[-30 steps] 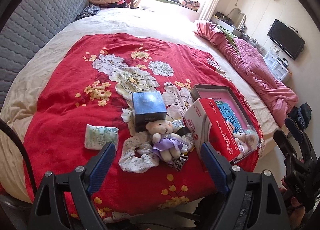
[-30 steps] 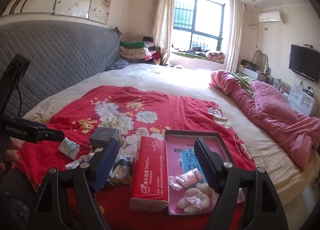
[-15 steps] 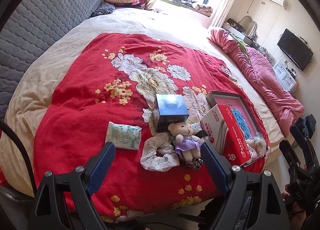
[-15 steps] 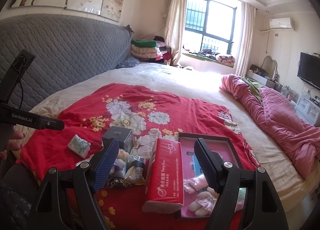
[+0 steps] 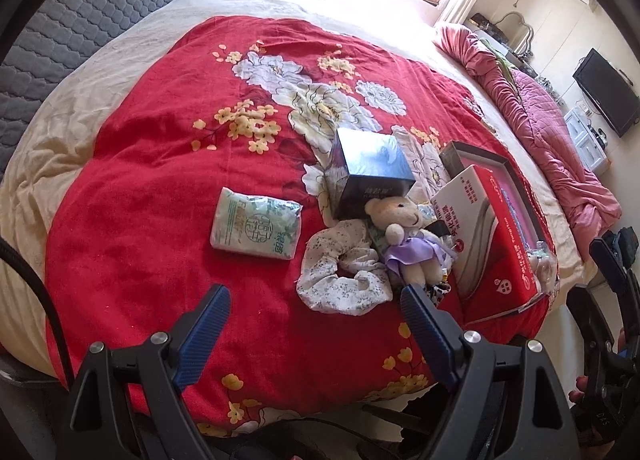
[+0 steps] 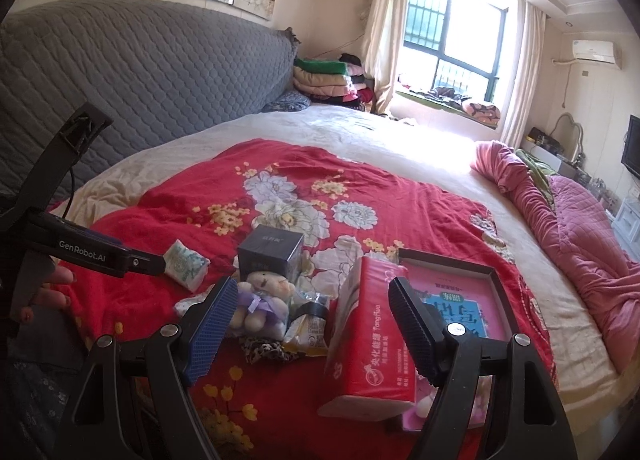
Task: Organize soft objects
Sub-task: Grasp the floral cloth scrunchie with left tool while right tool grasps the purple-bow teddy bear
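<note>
Jaws of left gripper [image 5: 314, 310] wide, empty: floral scrunchie [image 5: 340, 278] just ahead between fingertips, teddy [image 5: 406, 238] beyond right finger. Right gripper [image 6: 312, 310] likewise spread, empty, red tissue pack [image 6: 364, 340] standing between fingers, likely staged beside tray [image 6: 494, 276].

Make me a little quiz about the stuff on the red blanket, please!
1. True or false: the teddy bear wears a purple dress.
2. What lies by itself left of the pile in the left wrist view? A) the green-and-white tissue pack B) a shoe C) a cup
3. Fill in: the dark blue box sits just behind the bear's ____.

Key: 1 true. 2 A. 3 head.
Bonus fact: the left gripper and the right gripper are both open and empty above the red blanket.
</note>
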The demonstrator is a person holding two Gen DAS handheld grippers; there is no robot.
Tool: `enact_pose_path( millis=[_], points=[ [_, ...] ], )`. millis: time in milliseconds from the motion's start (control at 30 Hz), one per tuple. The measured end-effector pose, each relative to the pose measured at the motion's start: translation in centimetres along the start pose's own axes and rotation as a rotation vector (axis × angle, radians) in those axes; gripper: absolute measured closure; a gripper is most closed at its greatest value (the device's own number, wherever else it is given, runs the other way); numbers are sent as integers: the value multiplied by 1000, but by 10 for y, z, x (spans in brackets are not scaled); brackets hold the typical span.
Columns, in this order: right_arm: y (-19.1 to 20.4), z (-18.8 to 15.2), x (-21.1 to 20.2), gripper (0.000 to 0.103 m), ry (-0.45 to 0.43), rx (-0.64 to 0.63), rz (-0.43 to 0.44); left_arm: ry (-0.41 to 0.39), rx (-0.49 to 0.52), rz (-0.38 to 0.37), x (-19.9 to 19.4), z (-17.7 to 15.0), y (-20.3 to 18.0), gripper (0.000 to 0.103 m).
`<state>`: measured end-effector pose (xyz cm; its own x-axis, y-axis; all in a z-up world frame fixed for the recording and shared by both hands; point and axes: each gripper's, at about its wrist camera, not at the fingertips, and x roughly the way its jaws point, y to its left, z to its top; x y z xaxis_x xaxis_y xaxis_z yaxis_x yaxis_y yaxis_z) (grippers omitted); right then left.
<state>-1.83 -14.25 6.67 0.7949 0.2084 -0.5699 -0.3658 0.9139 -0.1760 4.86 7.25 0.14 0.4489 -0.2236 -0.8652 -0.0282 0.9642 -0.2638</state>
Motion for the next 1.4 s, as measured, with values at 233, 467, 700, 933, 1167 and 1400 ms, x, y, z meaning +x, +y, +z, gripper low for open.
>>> enact_pose_path(
  millis=[233, 467, 700, 933, 1167, 1400],
  points=[
    [12, -10, 26, 24, 50, -19, 28, 67, -14, -11, 31, -8, 5, 16],
    [21, -19, 46, 24, 91, -54, 41, 150, -102, -71, 65, -8, 14, 16],
    [25, -24, 63, 24, 118, -68, 53, 170, -227, -151, 92, 1, 22, 17],
    [33, -24, 85, 24, 138, -97, 70, 183, -251, -157, 111, 8, 18, 34],
    [43, -29, 111, 24, 179, -131, 82, 196, -314, -222, 126, 12, 24, 50],
    [42, -29, 134, 24, 204, -130, 83, 202, -314, -230, 135, 12, 27, 87]
  ],
)
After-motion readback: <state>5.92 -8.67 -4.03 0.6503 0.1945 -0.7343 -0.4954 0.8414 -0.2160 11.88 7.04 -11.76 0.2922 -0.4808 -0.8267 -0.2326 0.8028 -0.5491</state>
